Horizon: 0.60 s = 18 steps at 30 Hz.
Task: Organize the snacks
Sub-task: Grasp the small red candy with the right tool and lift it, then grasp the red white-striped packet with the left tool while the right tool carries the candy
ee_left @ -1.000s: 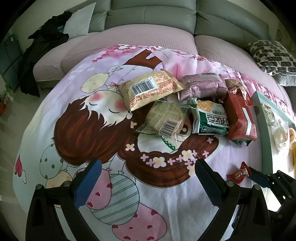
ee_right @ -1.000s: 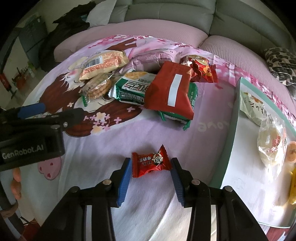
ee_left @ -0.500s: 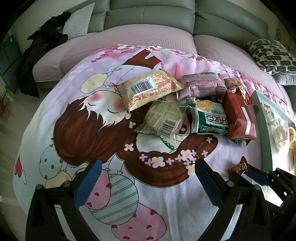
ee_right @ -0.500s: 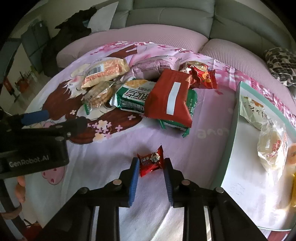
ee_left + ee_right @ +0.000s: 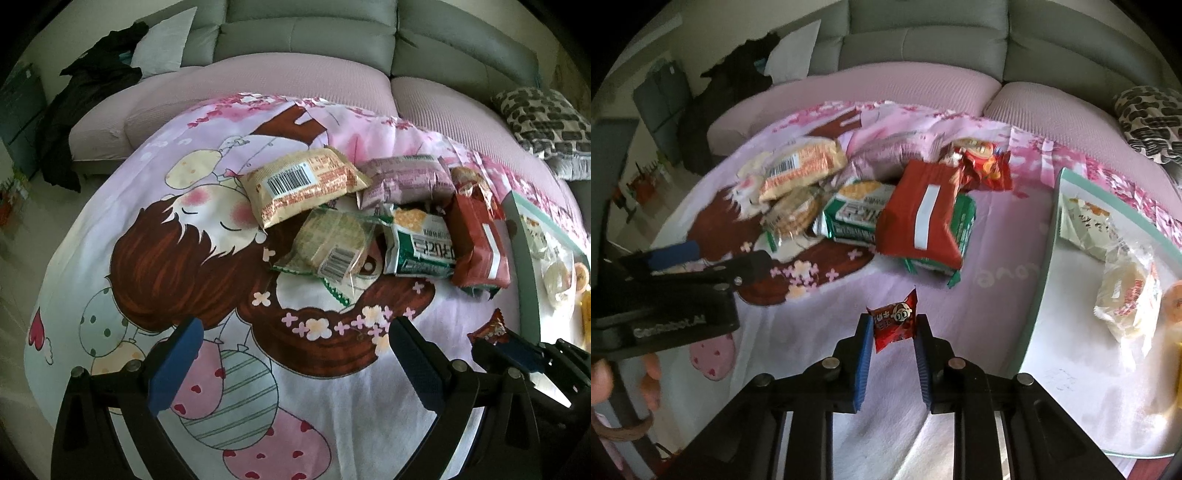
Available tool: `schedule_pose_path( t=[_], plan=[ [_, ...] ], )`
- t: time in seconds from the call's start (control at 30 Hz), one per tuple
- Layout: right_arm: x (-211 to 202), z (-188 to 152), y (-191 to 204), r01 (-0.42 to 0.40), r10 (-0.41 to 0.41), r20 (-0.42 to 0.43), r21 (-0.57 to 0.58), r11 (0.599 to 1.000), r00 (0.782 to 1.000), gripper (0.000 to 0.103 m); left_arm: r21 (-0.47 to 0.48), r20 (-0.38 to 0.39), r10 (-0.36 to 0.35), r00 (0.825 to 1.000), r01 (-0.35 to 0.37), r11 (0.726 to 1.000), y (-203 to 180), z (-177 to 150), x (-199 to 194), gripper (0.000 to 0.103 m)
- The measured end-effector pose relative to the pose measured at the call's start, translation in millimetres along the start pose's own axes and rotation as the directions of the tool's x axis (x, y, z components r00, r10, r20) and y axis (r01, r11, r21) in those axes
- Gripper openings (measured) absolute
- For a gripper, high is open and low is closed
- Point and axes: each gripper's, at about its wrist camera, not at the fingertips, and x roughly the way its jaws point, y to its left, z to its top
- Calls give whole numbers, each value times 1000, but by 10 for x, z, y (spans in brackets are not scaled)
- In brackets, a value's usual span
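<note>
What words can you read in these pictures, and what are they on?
"GenRobot.AI", blurred, on the left gripper's black body.
"love", upside down, on the cartoon cloth.
Print on the small red snack in the right gripper and on the green packet: not legible.
Barcode digits on the tan packet: too small.

We are looking at glossy foil on the small red candy (image 5: 894, 322) and crinkly, shiny plastic film on the cracker pack (image 5: 334, 245) — partly see-through. The printed sheet (image 5: 177, 266) is looking like soft matt cloth, the sofa (image 5: 295, 44) like smooth grey leather — its seat cover ribbed fabric.
</note>
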Motion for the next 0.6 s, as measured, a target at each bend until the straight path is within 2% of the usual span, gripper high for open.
schedule_pose_path(
  t=[0.17, 0.47, 0.53, 0.6],
  plan=[
    [-155, 52, -107, 12, -14, 46, 30, 999, 999, 24, -50, 17, -42, 999, 43, 998, -6, 81, -5, 100],
    [-399, 70, -570, 60, -76, 101, 148, 987, 992, 24, -58, 77, -143, 987, 147, 987, -282, 289, -53, 100],
    [-436, 55, -682, 70, -89, 105, 179, 981, 990, 24, -42, 81, -165, 983, 169, 985, -389, 345, -36, 99],
    [-467, 40, -784, 82, -106, 105, 205, 975, 989, 24, -26, 86, -186, 979, 189, 982, -481, 386, -21, 94]
  ],
)
